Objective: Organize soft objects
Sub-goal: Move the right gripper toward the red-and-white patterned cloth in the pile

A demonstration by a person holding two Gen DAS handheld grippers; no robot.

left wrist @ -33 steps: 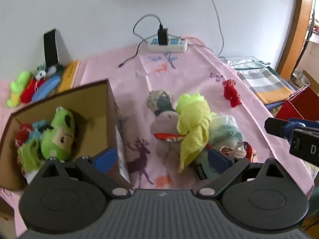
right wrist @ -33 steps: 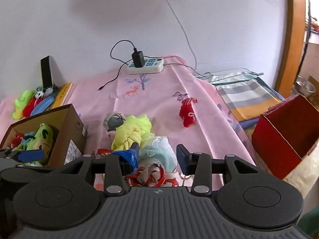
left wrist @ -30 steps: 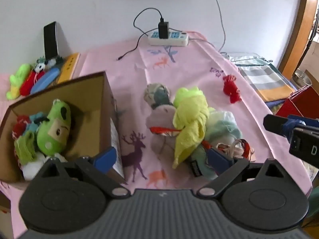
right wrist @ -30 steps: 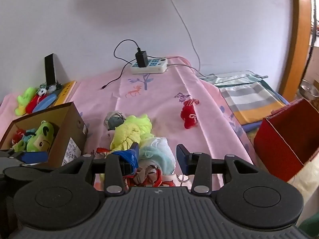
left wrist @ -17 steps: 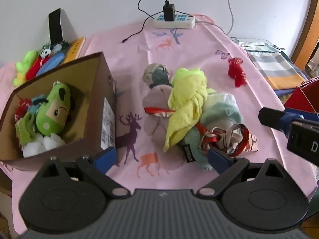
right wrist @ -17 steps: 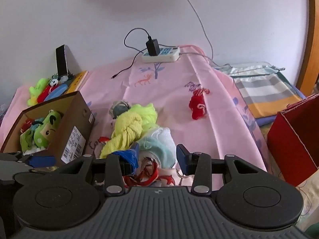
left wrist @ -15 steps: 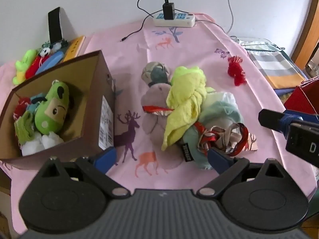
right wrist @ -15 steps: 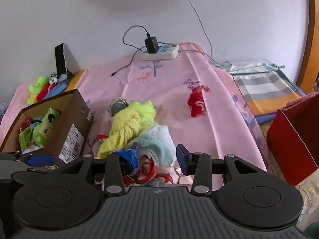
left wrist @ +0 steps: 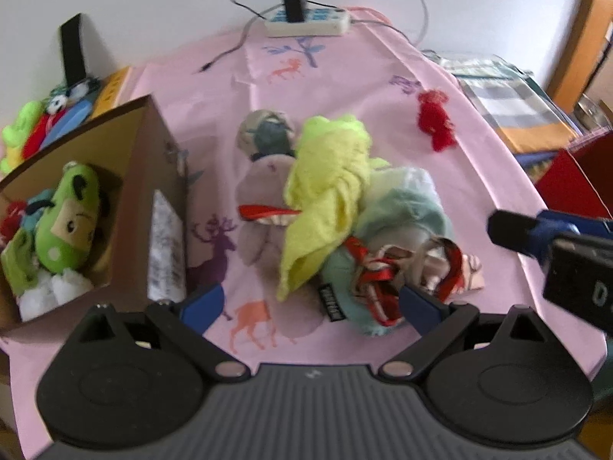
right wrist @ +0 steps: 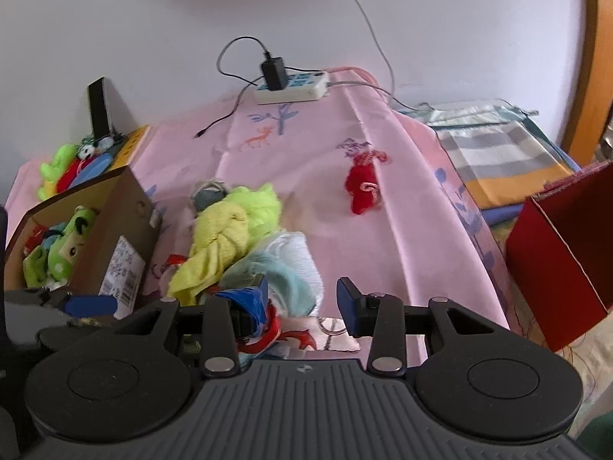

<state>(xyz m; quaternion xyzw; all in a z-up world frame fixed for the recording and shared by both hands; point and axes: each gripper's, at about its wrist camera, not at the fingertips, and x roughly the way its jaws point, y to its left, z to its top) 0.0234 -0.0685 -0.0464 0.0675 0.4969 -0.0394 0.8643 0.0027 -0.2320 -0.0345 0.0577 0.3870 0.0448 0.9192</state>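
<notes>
both grippers have dropped closer to the heap of soft things (left wrist: 337, 214) on the pink cloth (left wrist: 345, 76). left gripper (left wrist: 310, 303) hangs wide open and empty just before the heap; right gripper (right wrist: 302, 299) is partly open, empty, over its near edge. red straps (left wrist: 371, 276) tangle through the pile, so lifting one piece could drag others off beside the cardboard box (left wrist: 161, 176).

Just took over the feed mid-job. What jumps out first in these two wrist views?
The bright yellow-green cloth draped over a heap of soft things in the middle of the pink tablecloth, right ahead of both open grippers. To its left stands a brown cardboard box holding a green plush toy, and a small red toy lies alone farther back on the right.
</notes>
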